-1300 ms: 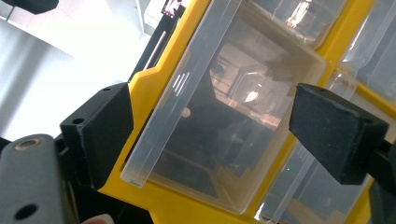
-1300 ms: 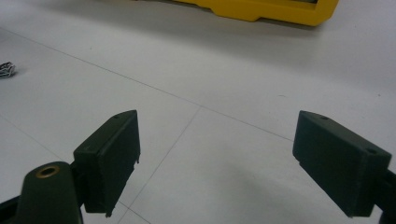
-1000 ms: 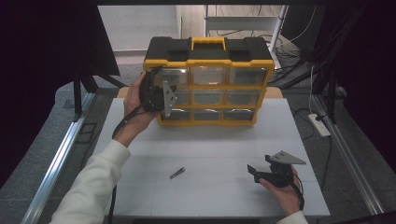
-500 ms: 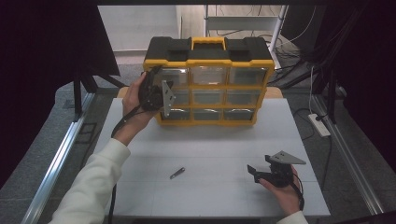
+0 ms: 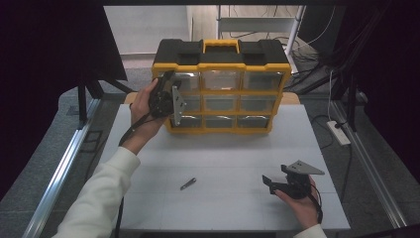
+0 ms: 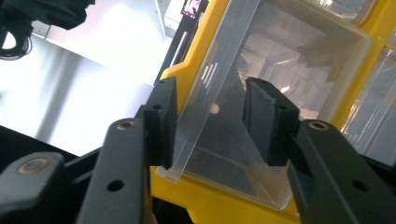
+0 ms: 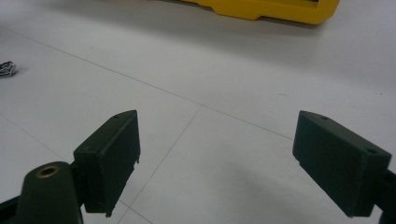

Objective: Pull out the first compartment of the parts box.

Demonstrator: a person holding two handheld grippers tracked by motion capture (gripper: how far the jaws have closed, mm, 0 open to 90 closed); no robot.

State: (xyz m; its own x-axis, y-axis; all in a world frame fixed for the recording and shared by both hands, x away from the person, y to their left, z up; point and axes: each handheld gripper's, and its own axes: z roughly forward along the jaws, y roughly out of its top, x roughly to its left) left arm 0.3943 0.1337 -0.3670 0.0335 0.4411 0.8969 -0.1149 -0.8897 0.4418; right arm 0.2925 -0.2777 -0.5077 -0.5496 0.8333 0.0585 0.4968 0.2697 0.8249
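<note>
A yellow and black organizer point(image 5: 220, 64) with clear drawers stands at the back of the white table point(image 5: 233, 148). My left gripper point(image 5: 174, 101) is held against its left column. In the left gripper view the jaws point(image 6: 210, 100) straddle the clear front panel of a tilted-out drawer point(image 6: 299, 60). They have just been closing: the left pad point(image 6: 163, 121) lies against the panel, and the right pad point(image 6: 266, 121) stands off it inside the drawer. My right gripper point(image 5: 275, 178) point(image 7: 217, 140) rests open and empty at the table's front right.
A small dark metal piece point(image 5: 188, 184) point(image 7: 7, 68) lies on the table left of the right gripper. A white power strip point(image 5: 339, 133) lies off the right edge. A metal rail point(image 5: 64, 163) runs along the left side.
</note>
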